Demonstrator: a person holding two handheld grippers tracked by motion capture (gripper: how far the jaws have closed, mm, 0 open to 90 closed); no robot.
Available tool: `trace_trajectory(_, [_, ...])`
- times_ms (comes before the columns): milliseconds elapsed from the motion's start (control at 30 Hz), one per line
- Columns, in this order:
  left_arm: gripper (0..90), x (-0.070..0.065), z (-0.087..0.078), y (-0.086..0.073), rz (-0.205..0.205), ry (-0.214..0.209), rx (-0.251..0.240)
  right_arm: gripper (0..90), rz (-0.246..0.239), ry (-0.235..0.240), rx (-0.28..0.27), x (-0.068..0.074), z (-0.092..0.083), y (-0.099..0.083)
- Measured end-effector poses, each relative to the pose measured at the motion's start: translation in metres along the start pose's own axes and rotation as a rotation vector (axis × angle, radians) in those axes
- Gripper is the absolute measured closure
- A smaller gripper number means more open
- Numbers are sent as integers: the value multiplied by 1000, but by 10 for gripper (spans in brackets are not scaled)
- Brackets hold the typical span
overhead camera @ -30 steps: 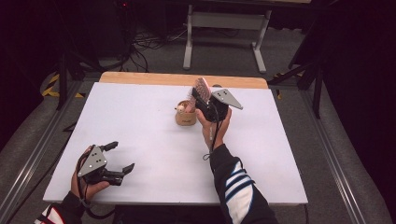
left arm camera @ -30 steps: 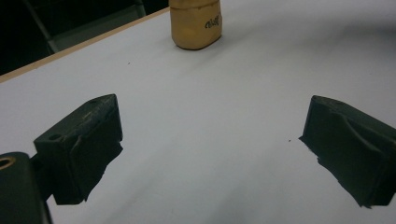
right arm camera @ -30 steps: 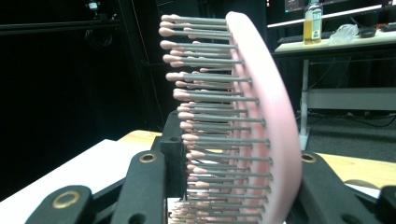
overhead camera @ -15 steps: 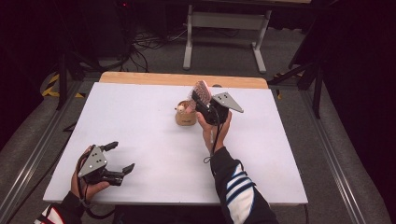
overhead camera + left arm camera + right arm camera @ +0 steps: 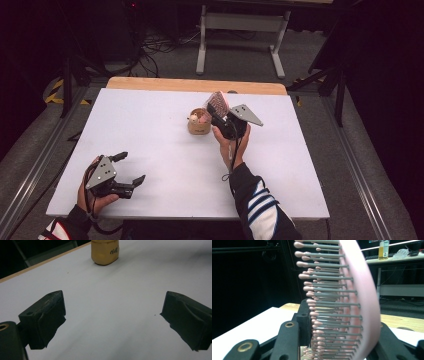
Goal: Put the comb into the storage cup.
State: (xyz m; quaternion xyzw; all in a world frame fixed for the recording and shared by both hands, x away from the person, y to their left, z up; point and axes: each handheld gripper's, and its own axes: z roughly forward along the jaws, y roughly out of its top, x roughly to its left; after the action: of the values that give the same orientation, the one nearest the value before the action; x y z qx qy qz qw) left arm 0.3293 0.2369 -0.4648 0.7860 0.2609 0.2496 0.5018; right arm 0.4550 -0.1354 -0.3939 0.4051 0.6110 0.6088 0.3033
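Hairbrush (image 5: 352, 302) handle hidden in right gripper's (image 5: 223, 116) clamping jaws (left gripper (image 5: 127, 169) gapes wide)

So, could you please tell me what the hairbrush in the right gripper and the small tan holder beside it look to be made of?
The hairbrush looks like pink plastic with a smooth, slightly glossy curved back; its thin grey pins, possibly metal or nylon, end in pink rounded tips. The holder looks like matt, light wood or bamboo, judging by its warm tan tone and rounded edges, though moulded plastic can't be ruled out.
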Motion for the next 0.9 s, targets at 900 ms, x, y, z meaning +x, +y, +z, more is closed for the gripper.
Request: trace_trajectory(900, [63,0,0,0,0,-6,2,550,88,-74,54,-34,14,8])
